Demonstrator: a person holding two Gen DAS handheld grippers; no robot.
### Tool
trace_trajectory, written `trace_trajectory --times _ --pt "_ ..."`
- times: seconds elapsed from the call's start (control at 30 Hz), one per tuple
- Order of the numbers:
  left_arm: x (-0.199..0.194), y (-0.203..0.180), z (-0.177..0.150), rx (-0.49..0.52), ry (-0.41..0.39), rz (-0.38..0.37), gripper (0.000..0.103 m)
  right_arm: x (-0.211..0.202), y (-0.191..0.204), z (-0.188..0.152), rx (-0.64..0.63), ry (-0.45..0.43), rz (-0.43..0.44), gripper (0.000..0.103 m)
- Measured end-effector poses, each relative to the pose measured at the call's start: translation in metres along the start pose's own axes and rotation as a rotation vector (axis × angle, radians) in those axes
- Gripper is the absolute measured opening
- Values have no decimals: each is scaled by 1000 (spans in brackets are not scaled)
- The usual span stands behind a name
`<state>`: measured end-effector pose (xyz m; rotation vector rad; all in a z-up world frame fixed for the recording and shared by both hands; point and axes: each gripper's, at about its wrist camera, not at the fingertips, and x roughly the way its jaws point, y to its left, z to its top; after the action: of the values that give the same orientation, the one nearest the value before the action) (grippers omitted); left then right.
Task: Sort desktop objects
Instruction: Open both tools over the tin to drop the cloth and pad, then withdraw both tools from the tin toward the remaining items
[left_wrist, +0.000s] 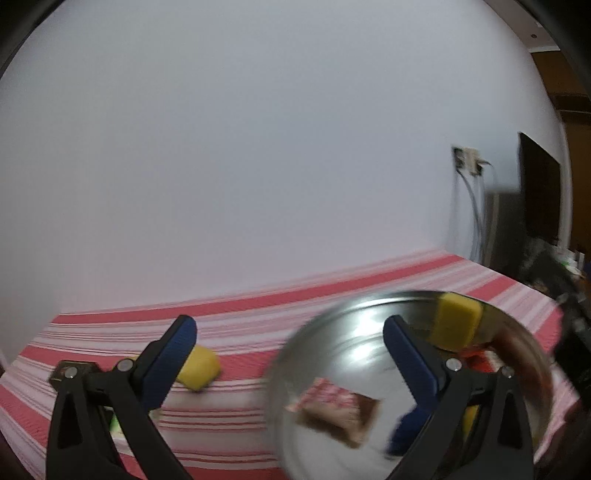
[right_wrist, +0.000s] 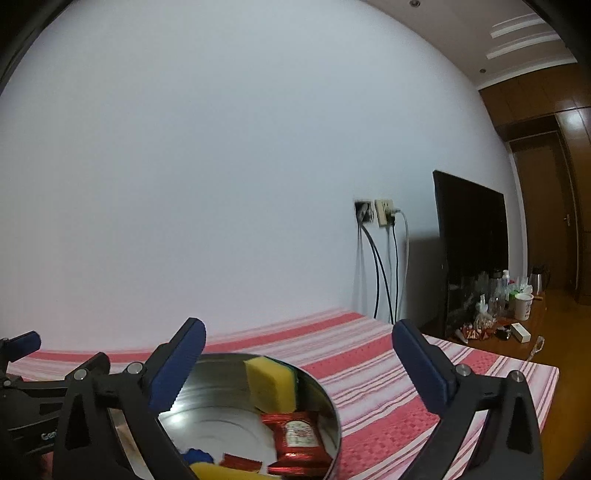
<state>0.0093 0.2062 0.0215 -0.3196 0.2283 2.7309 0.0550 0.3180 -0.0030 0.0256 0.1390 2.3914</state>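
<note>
One yellow sponge lies loose on the striped cloth behind my left gripper, jaws wide, empty. Rightward, the steel bowl already holds another sponge and a red packet; my right gripper gapes empty too.

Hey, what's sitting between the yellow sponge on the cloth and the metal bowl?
Nothing: in the left wrist view only bare striped tablecloth lies between the yellow sponge and the metal bowl.
</note>
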Motion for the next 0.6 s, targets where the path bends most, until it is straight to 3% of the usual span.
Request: trace_trajectory --times 0.27,0.47,0.6 --pt "9 35 -17 -47 -30 103 102 -17 23 1 60 -43 27 102" --pt "14 58 -24 -127 31 57 102 -21 51 -1 34 -19 79 102" --pt "14 68 -26 -140 57 65 102 -27 66 -2 2 -28 106 102"
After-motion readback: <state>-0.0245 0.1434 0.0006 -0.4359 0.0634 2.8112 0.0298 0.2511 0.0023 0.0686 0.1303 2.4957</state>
